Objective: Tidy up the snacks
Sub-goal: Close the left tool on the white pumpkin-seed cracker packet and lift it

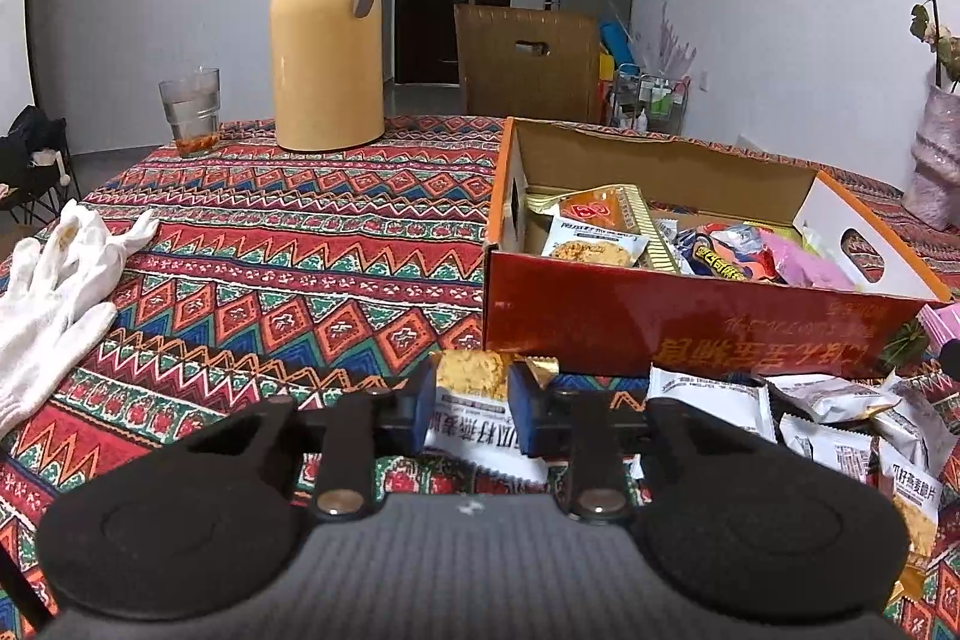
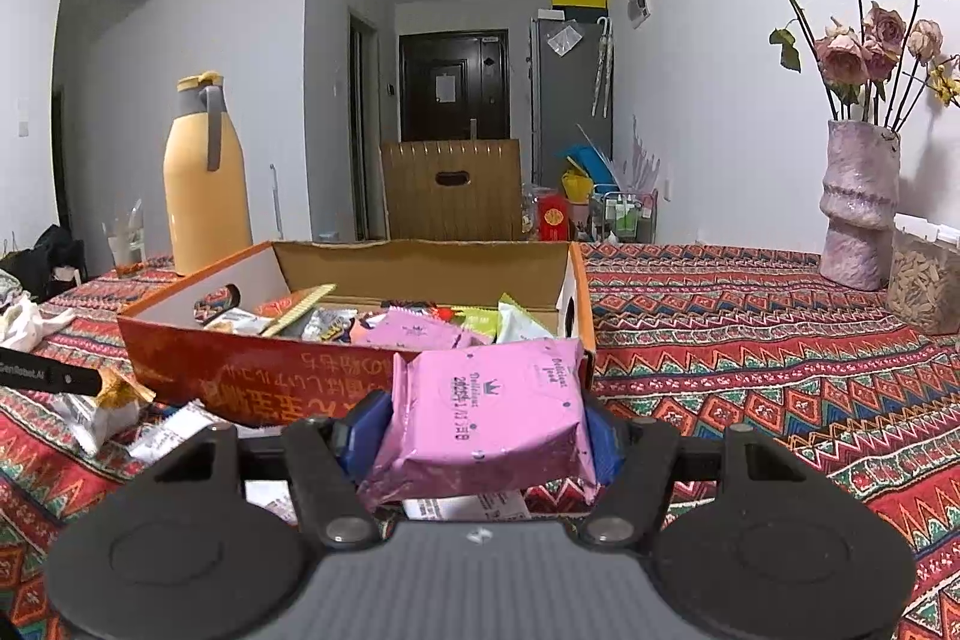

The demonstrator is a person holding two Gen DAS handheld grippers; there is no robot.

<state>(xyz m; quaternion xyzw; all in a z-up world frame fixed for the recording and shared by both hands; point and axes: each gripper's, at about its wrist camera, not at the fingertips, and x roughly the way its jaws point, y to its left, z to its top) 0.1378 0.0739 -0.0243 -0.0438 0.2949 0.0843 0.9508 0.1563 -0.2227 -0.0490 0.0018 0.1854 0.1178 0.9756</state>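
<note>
My left gripper (image 1: pixel 471 400) is shut on a white oat-crisp packet (image 1: pixel 474 433), its blue pads pressing both sides just above the tablecloth. Several similar white packets (image 1: pixel 828 436) lie loose to its right, in front of the red cardboard box (image 1: pixel 660 322). The box is open and holds several mixed snacks (image 1: pixel 600 232). My right gripper (image 2: pixel 486 424) is shut on a pink snack packet (image 2: pixel 498 400), held close to the near right corner of the box (image 2: pixel 258 370). More pink packets (image 2: pixel 414 331) lie inside.
A yellow thermos (image 1: pixel 327 34) and a glass (image 1: pixel 192 112) stand at the far left of the patterned table. White gloves (image 1: pixel 54 280) lie at the left edge. A vase of dried roses (image 2: pixel 858 202) and a seed jar (image 2: pixel 924 280) stand far right. A brown chair (image 1: pixel 528 64) is behind.
</note>
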